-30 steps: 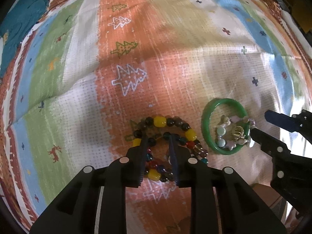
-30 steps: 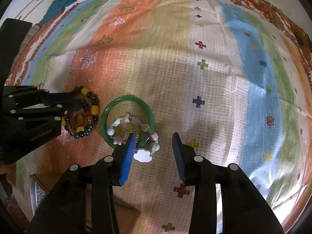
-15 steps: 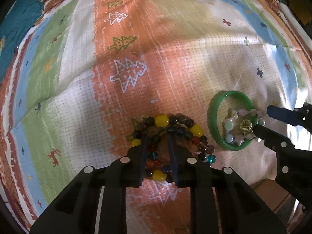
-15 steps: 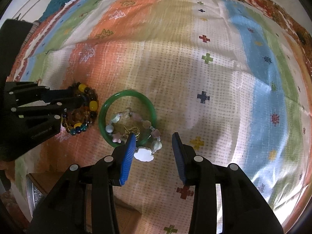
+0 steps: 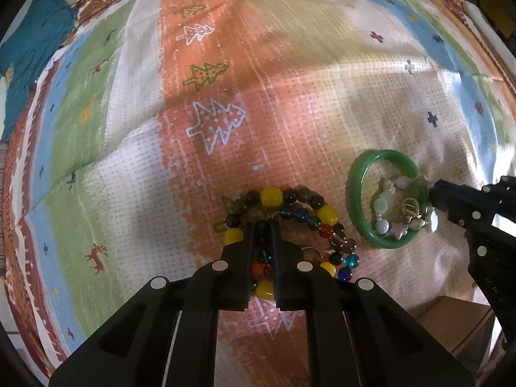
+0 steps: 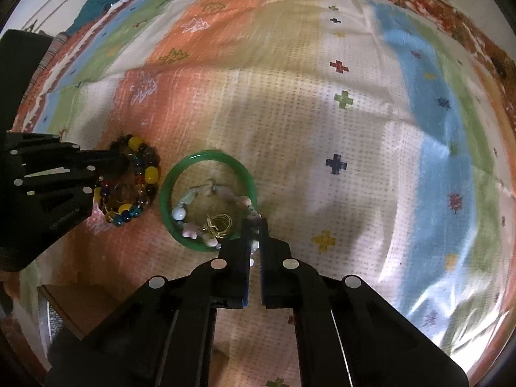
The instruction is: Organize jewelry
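- Lying on the striped cloth (image 5: 290, 103), the multicoloured bead bracelet (image 5: 287, 222) is sitting just beside the green bangle (image 6: 206, 203), with a pale charm bracelet (image 6: 213, 206) and a gold wire piece (image 6: 219, 222) resting inside the bangle's ring.
- Closing on the bead bracelet, the left gripper (image 5: 261, 251) is standing nearly shut, its jaws pinching a few beads of the near strand.
- Closing at the bangle's near rim, the right gripper (image 6: 254, 242) is likewise almost shut, apparently nipping the pale charm strand where it crosses the rim; whether the bangle itself is caught I cannot tell.
- Doing this well is likely meaning lifting each piece straight up and slowly, keeping the pinch firm so round beads are not rolling out.
- Watching the gold wire piece is wise, since it could snag and drag.
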